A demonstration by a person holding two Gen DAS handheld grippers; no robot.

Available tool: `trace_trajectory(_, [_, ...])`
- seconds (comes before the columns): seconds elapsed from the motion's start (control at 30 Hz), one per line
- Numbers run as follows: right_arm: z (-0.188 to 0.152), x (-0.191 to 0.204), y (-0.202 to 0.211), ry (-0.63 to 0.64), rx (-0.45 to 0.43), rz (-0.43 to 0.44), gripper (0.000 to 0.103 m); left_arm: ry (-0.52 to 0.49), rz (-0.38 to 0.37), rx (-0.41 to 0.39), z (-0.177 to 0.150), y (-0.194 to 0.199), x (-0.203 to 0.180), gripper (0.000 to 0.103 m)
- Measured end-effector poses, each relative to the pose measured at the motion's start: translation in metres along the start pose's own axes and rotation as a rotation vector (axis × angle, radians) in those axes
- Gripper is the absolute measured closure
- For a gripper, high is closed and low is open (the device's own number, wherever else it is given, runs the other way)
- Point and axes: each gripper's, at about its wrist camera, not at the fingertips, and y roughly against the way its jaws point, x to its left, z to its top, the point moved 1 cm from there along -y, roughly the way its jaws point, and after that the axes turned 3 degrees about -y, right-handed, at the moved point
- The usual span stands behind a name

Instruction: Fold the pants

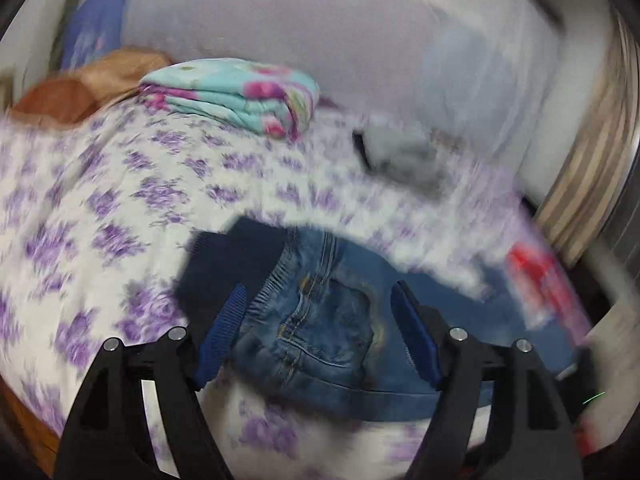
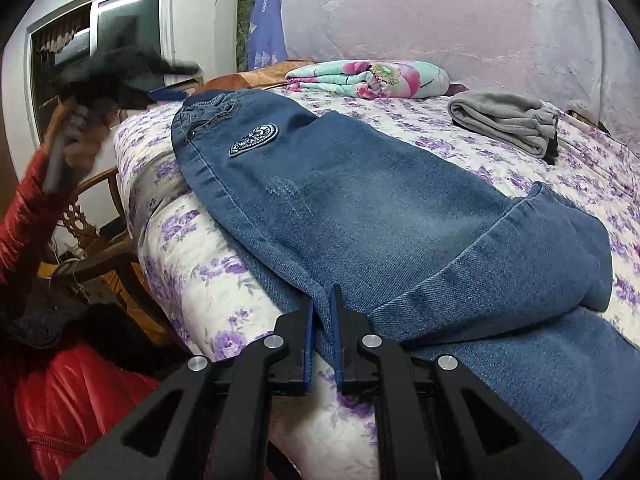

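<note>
Blue denim pants (image 2: 380,200) lie across the purple-flowered quilt (image 2: 192,240). Their waist is at the far left and one leg end is folded back at the right. A heart-shaped patch (image 2: 253,142) shows near the waist. My right gripper (image 2: 323,300) is shut on the near edge of the denim, with cloth pinched between its blue pads. In the blurred left wrist view, my left gripper (image 1: 320,292) stands open above the pants' waist (image 1: 320,320). Its pads are wide apart and clear of the elastic band and the dark ribbed part (image 1: 224,264).
A folded floral blanket (image 2: 368,76) and a folded grey garment (image 2: 504,120) lie farther back on the bed, before a large pale cushion (image 2: 440,20). A wooden chair (image 2: 92,216) stands beside the bed's left edge. A person's red sleeve (image 2: 24,208) is at the left.
</note>
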Motion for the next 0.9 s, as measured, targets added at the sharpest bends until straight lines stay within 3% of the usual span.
trace_trajectory(0.03, [0.0, 0.0, 0.0, -0.003, -0.004, 0.0, 0.094, -0.049, 0.093, 0.057, -0.008, -0.032, -0.002, 0.025])
trace_trajectory(0.07, [-0.001, 0.0, 0.0, -0.008, -0.01, 0.0, 0.093, -0.061, 0.124, 0.082, -0.014, -0.051, 0.0, 0.022])
trace_trajectory(0.1, [-0.001, 0.0, 0.001, -0.012, -0.016, 0.002, 0.093, -0.104, 0.183, 0.016, -0.019, -0.056, -0.007, 0.018])
trace_trajectory(0.2, [-0.003, 0.0, 0.0, -0.028, -0.023, -0.002, 0.093, -0.181, 0.327, -0.023, -0.018, -0.044, -0.036, 0.019])
trace_trajectory(0.27, [-0.003, -0.004, 0.0, -0.054, -0.03, 0.016, 0.093, -0.181, 0.284, -0.058, -0.016, -0.025, -0.054, 0.02])
trace_trajectory(0.3, [-0.004, -0.005, 0.0, -0.064, -0.032, 0.023, 0.093, -0.183, 0.229, -0.083, -0.015, -0.013, -0.064, 0.019])
trace_trajectory(0.33, [-0.004, -0.006, 0.0, -0.073, -0.034, 0.03, 0.093, -0.187, 0.109, -0.109, -0.015, 0.002, -0.081, 0.018])
trace_trajectory(0.37, [-0.004, -0.008, 0.0, -0.084, -0.036, 0.037, 0.093, -0.197, 0.044, -0.122, -0.017, 0.008, -0.096, 0.017])
trace_trajectory(0.43, [-0.005, -0.008, 0.0, -0.094, -0.038, 0.04, 0.092, -0.252, -0.032, -0.148, -0.024, 0.014, -0.126, 0.006])
trace_trajectory(0.5, [-0.003, -0.006, 0.001, -0.086, -0.033, 0.035, 0.092, -0.328, -0.088, -0.116, -0.037, 0.0, -0.157, 0.005])
trace_trajectory(0.53, [-0.002, -0.006, 0.003, -0.087, -0.027, 0.041, 0.09, -0.361, -0.098, -0.06, -0.047, -0.021, -0.171, 0.005])
trace_trajectory(0.57, [0.0, -0.007, 0.007, -0.098, -0.014, 0.063, 0.083, -0.365, -0.088, -0.009, -0.055, -0.04, -0.174, 0.005])
trace_trajectory(0.6, [0.002, -0.009, 0.013, -0.113, -0.002, 0.098, 0.069, -0.361, -0.072, 0.048, -0.066, -0.06, -0.176, 0.004])
trace_trajectory(0.63, [0.005, -0.011, 0.023, -0.128, -0.001, 0.126, 0.063, -0.373, -0.038, 0.057, -0.078, -0.079, -0.176, 0.004])
trace_trajectory(0.67, [0.009, -0.013, 0.033, -0.133, -0.011, 0.115, 0.055, -0.408, -0.036, -0.007, -0.084, -0.077, -0.176, 0.005])
trace_trajectory(0.73, [0.025, -0.021, 0.052, -0.142, -0.024, 0.082, 0.05, -0.423, -0.059, -0.007, -0.084, -0.071, -0.178, 0.004])
trace_trajectory(0.8, [0.044, -0.031, 0.06, -0.174, -0.04, 0.011, 0.023, -0.384, -0.09, -0.014, -0.084, -0.068, -0.171, 0.004])
trace_trajectory(0.9, [0.076, -0.055, 0.045, -0.22, -0.013, -0.185, 0.016, -0.389, -0.081, -0.02, -0.086, -0.066, -0.173, 0.004])
